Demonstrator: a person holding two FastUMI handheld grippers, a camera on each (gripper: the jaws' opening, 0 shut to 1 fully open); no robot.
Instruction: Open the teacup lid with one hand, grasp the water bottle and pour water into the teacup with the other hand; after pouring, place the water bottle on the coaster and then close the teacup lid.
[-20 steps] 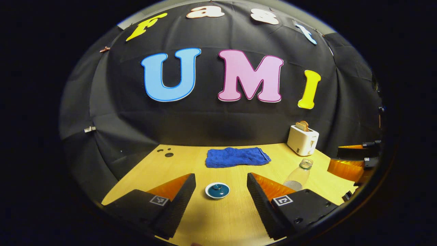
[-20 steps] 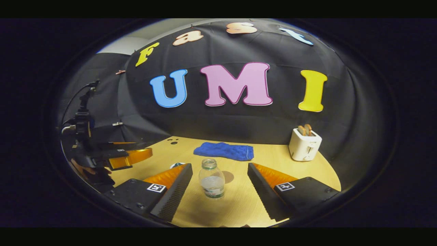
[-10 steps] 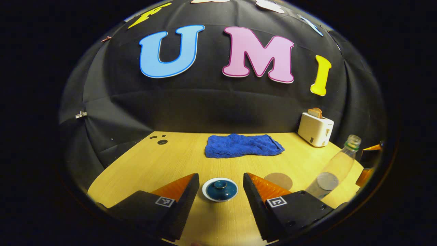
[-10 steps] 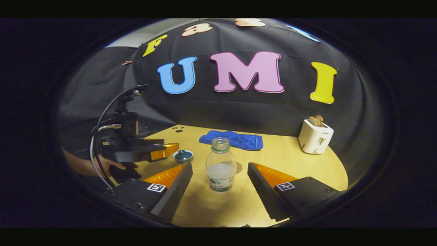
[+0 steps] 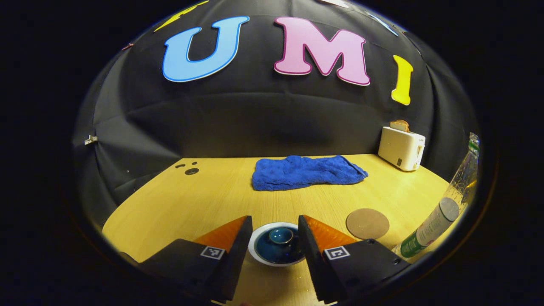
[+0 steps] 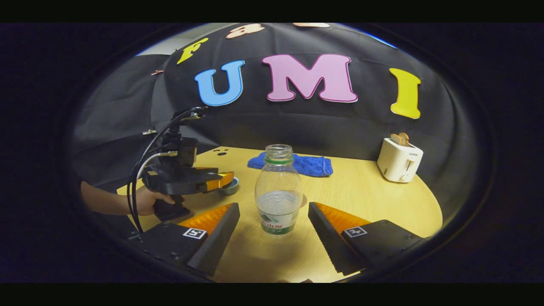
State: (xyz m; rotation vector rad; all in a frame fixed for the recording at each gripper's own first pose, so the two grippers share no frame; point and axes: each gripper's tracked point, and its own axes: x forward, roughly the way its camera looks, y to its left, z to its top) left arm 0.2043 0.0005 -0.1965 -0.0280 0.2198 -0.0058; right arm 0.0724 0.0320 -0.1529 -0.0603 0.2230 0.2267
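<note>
Dim booth, overhead light brightening the table [image 5: 204, 199]; soft shadows; sharp centre; strong fisheye bending at edges.

Not much readable here tbh. The water bottle [image 6: 278, 191] has a label with a green band, but the print's too small to make out. The toaster [image 6: 399, 160] has tiny dark lettering, also illegible.

A staged recording booth, not a real kitchen: black cloth wall [image 5: 263, 123] draped behind a pale wooden table [image 5: 204, 199], with a white toaster [image 5: 401, 148] and crumpled blue towel [image 5: 306, 172] at the far side.
</note>
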